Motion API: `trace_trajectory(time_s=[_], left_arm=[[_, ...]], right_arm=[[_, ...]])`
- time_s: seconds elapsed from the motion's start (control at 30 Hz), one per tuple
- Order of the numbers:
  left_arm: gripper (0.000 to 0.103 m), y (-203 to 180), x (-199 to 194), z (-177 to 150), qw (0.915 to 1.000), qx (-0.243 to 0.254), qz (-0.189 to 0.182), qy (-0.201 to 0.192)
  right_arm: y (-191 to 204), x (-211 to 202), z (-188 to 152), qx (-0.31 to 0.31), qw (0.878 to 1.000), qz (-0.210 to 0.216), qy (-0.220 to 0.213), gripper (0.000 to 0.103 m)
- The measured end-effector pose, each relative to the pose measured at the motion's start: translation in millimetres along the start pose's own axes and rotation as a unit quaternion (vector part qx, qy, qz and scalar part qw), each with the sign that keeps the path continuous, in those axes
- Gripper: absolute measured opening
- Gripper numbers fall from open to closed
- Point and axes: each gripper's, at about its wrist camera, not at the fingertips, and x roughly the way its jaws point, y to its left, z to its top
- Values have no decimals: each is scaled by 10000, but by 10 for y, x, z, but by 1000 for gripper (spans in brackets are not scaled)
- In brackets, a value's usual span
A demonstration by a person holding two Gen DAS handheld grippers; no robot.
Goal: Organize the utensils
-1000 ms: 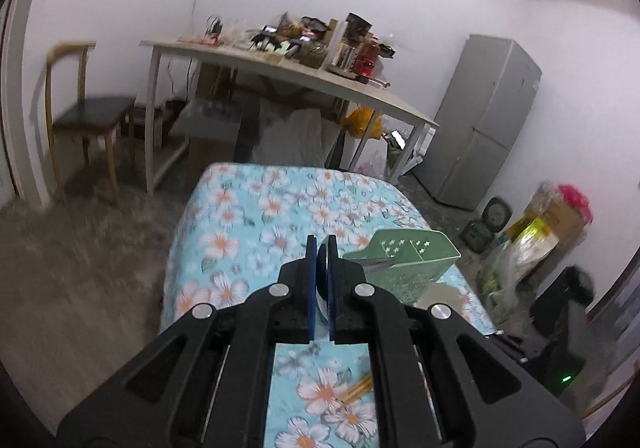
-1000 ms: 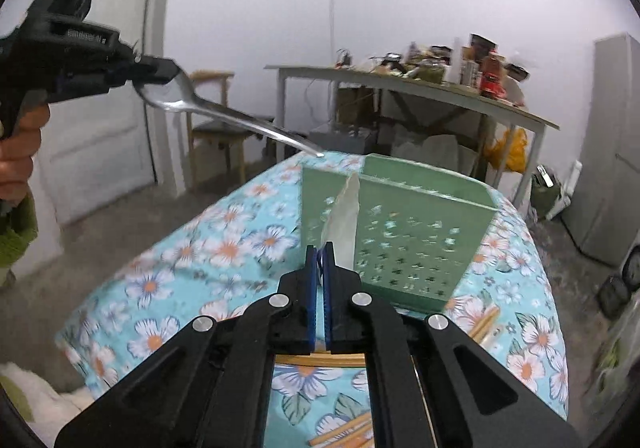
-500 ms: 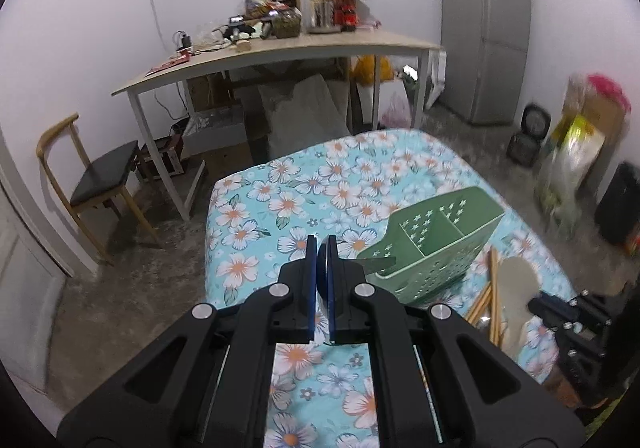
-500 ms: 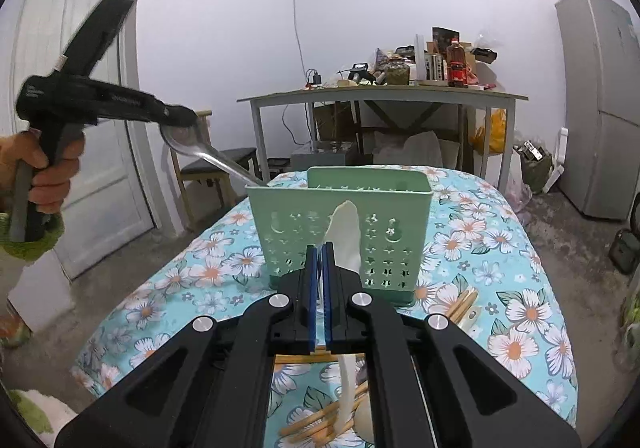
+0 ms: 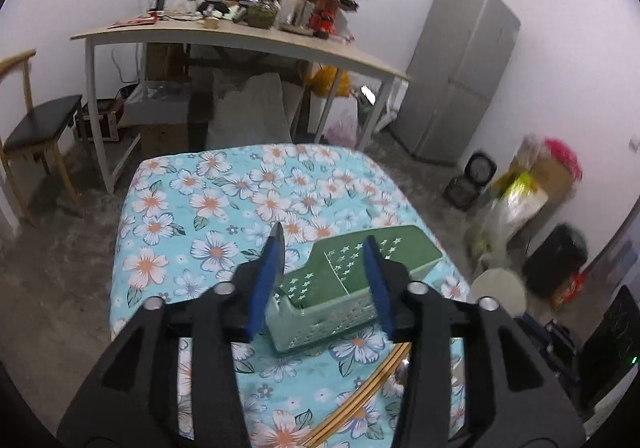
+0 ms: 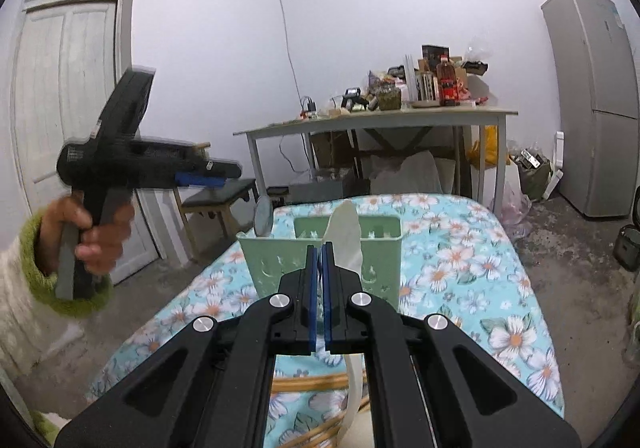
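Spoon [image 6: 263,217] now in caddy [image 6: 320,260], floral tablecloth [image 5: 224,204]

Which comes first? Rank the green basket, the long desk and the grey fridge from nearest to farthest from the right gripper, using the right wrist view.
From the right gripper, which holds a white spoon:
1. Green basket, just ahead on the flowered cloth.
2. Long desk, behind the basket, against the back wall.
3. Grey fridge, far right; roughly as far back as the desk, so hard to separate.

The caddy [image 6: 320,252] is standing on the table [image 6: 500,288] just ahead of the right gripper [image 6: 320,260]. A spoon [image 6: 263,215] is sitting in its left compartment. Chopsticks [image 5: 360,404] are lying below the left gripper [image 5: 322,248].
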Motion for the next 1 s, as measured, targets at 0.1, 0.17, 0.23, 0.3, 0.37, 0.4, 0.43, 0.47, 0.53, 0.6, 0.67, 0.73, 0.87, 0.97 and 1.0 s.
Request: trace_trajectory(time_s=[0.1, 0.17, 0.23, 0.3, 0.37, 0.4, 0.43, 0.47, 0.53, 0.6, 0.67, 0.73, 0.87, 0.97, 1.0], left_arm=[[54, 105, -76, -88, 9998, -156, 28, -101], [58, 218, -141, -180, 9993, -328, 27, -181], [62, 318, -201, -286, 9987, -450, 58, -230], [66, 420, -234, -393, 9982, -538, 147, -241], [70, 497, -237, -512, 9978, -609, 171, -197], [71, 532, -224, -586, 9976, -656, 172, -138], [71, 564, -209, -653, 9974, -689, 200, -61], [71, 585, -193, -715, 9973, -706, 223, 10], [71, 636, -155, -867, 9966, -763, 254, 156], [72, 679, -111, -1006, 9956, -852, 240, 298], [72, 718, -49, -1131, 9944, -942, 197, 441], [72, 733, -4, -1219, 9934, -994, 189, 544], [72, 813, 54, -1299, 9922, -1067, 262, 590], [72, 851, 64, -1316, 9919, -1082, 320, 582], [72, 861, 79, -1304, 9921, -1052, 352, 578]], right_arm=[[-48, -86, 223, 1, 9997, 55, -245, 3], [-93, -144, 387, 32, 9990, 130, -421, 3], [-129, -194, 570, 58, 9978, 224, -617, 3], [-151, -222, 733, 52, 9965, 281, -792, 3], [-165, -217, 912, -8, 9947, 283, -990, 3], [-169, -195, 991, -28, 9939, 306, -1062, 3], [-177, -163, 1052, -19, 9931, 347, -1119, 3], [-175, -132, 1096, -9, 9927, 376, -1148, 3], [-183, -23, 1193, 16, 9917, 467, -1202, 2], [-194, 122, 1276, 111, 9905, 629, -1218, 3], [-223, 271, 1337, 185, 9899, 741, -1192, 2], [-222, 437, 1358, 222, 9902, 781, -1138, 2], [-240, 850, 1310, 306, 9925, 754, -914, 3], [-271, 1114, 1237, 321, 9939, 715, -772, 3], [-298, 1204, 1201, 352, 9943, 720, -709, 3]])
